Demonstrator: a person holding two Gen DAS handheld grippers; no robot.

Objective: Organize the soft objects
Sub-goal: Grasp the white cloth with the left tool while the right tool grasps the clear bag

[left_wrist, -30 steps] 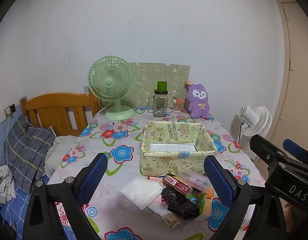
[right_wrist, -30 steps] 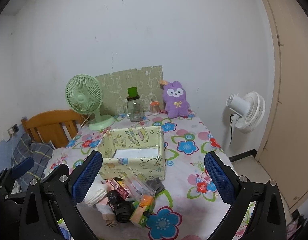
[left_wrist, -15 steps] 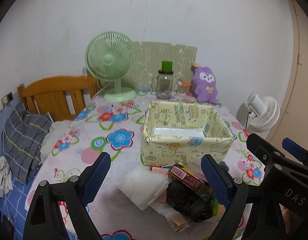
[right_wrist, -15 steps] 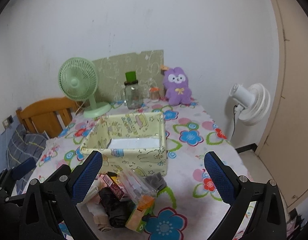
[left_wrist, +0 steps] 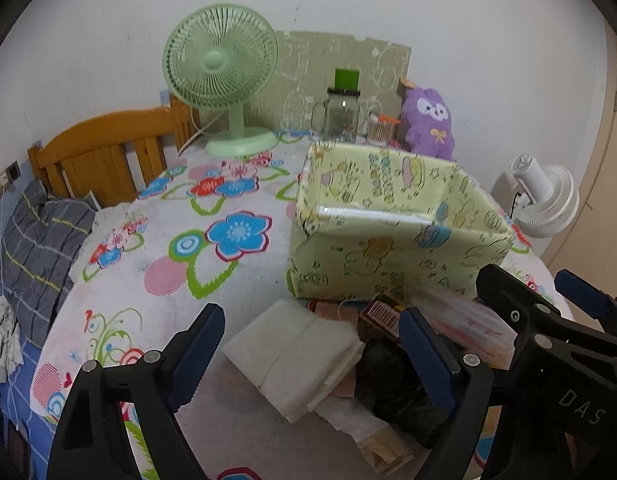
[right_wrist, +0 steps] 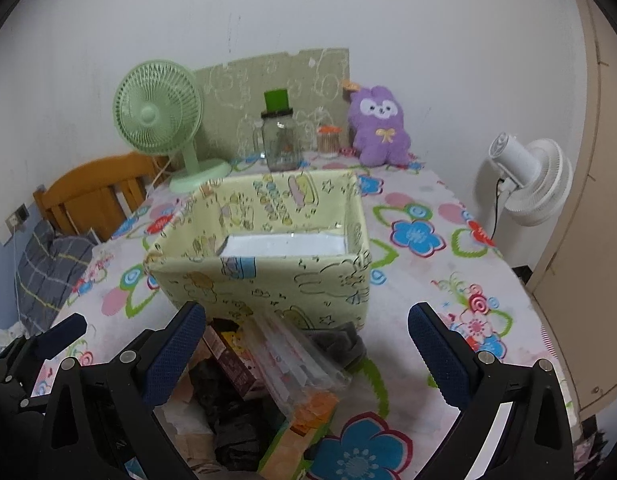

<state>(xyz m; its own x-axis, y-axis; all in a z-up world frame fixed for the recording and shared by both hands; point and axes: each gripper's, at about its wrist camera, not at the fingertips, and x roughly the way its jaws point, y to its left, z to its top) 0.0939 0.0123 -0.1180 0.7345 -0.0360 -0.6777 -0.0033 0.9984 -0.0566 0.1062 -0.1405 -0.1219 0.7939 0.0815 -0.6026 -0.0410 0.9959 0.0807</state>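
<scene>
Floral vinyl covers the counter (left_wrist: 156, 280). Left claw (left_wrist: 310, 354) gapes above a folded white cloth (left_wrist: 296, 354), its long axis slanting toward the near right; a crinkled black bag (left_wrist: 392, 384) adjoins. Behind sits the square paper-lined box (right_wrist: 268, 276). Right claw (right_wrist: 306, 354) hangs open.

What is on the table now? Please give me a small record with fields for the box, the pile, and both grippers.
box: yellow-green fabric box, open top, nothing seen inside but its white base
pile: on the flowered tablecloth in front of the box; white folded cloth, black bag, clear packet, orange-green carton
left gripper: open, over the white folded cloth, holding nothing
right gripper: open, over the pile, holding nothing
back of table: green fan, glass jar, purple plush
</scene>
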